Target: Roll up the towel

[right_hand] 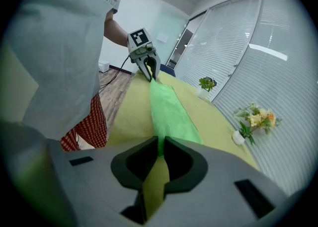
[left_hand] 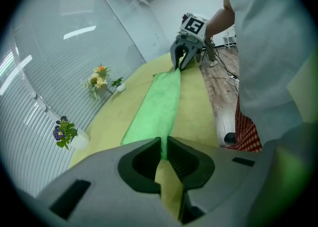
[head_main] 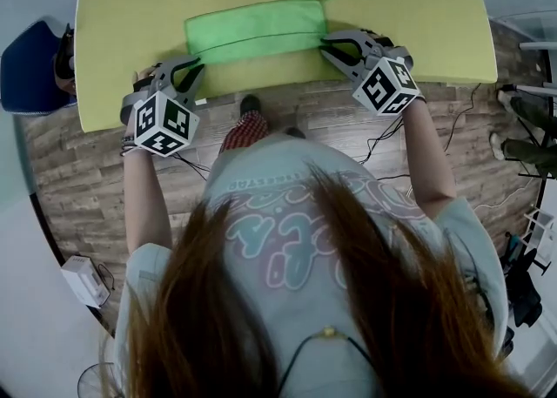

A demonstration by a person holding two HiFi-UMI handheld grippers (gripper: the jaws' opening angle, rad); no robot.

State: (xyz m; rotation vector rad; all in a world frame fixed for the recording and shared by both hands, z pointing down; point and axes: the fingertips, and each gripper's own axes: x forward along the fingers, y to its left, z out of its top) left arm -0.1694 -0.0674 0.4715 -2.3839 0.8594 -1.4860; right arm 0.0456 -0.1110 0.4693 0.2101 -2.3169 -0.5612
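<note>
Pinching the towel (head_main: 257, 29) by its near edge, the left gripper (left_hand: 163, 147) has its jaws pressed together on a thin bit of green cloth. The right gripper (right_hand: 161, 145) nips the same edge at the other corner. The towel lies flat along the near side of the table (head_main: 130, 4). It looks light, soft and limp, likely to sag between the two grips, so the near corners seem the right hold. How deep each bite goes is hard to tell.
</note>
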